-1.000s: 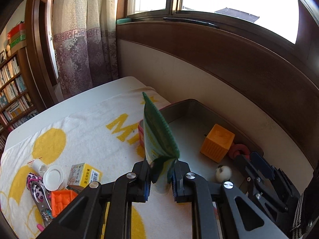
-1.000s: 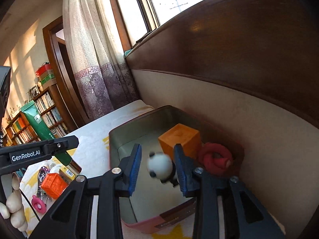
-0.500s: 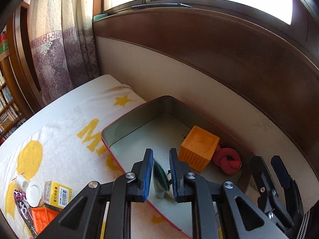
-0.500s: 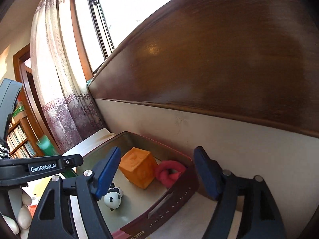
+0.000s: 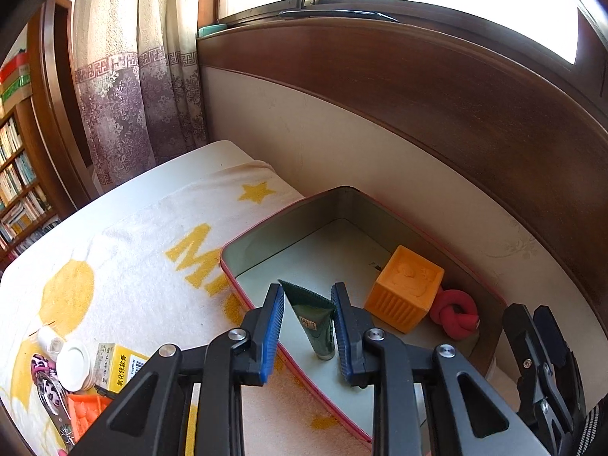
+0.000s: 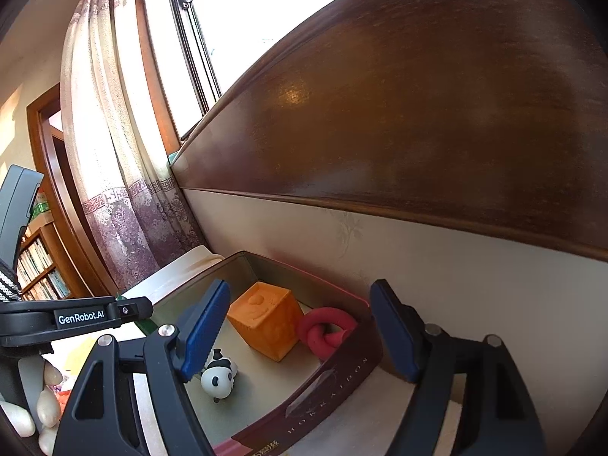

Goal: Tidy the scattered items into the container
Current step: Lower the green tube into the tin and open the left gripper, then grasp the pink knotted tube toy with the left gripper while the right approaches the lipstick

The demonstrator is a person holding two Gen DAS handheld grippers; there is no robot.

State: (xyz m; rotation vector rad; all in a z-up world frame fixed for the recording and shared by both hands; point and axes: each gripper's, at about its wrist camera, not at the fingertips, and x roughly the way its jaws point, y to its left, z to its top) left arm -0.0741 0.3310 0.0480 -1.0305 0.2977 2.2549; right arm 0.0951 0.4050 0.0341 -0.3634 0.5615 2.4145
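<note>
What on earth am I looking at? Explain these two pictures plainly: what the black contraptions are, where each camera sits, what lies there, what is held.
No robot here: a person holds a hand-held claw in each hand, with a wide-angle camera on each looking along its fingers.

Left-hand view: the left claw is open over a red-rimmed metal tin on a white-and-yellow towel. A dark green tube lies in the tin between the fingers, apparently released. Also inside: an orange rubber cube and a red knotted rope toy. A small yellow box and a white round lid lie on the towel.

Right-hand view: the right claw is wide open, holding nothing; a small panda figure lies in the tin.
</note>
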